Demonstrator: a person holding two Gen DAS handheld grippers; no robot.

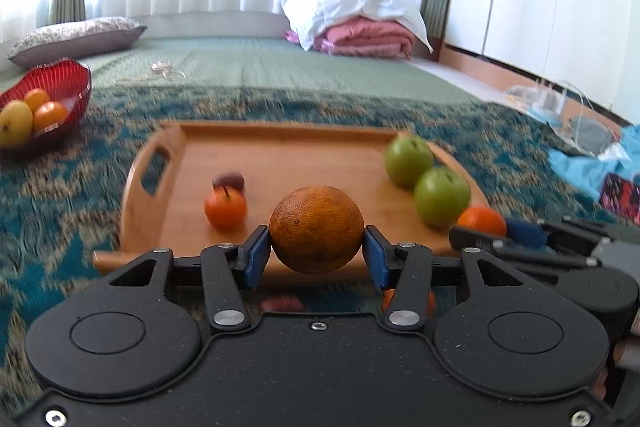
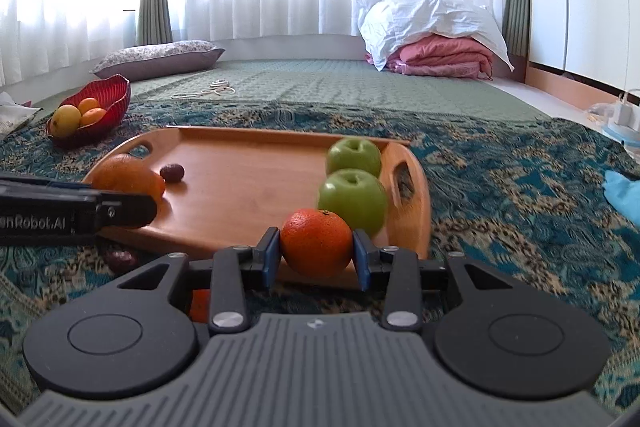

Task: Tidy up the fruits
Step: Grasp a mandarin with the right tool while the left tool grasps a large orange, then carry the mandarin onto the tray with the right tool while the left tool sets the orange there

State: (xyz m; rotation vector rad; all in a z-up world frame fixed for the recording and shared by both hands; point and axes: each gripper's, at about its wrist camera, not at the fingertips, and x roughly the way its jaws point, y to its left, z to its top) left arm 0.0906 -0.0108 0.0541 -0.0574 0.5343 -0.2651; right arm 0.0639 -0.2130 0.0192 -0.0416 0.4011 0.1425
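Over the wooden tray (image 1: 280, 163), left gripper (image 1: 316, 247) clamps an orange (image 1: 316, 227), right gripper (image 2: 316, 255) a tangerine (image 2: 316, 241)

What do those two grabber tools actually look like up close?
Both are matte black plastic with two round discs at the base, silver pivot screws, and linked bars ending in blue finger pads. The left gripper has a flat speckled black body; the right gripper has a ribbed grey one. White lettering ending "nRobot.AI" runs along the left gripper's side. No cables show.
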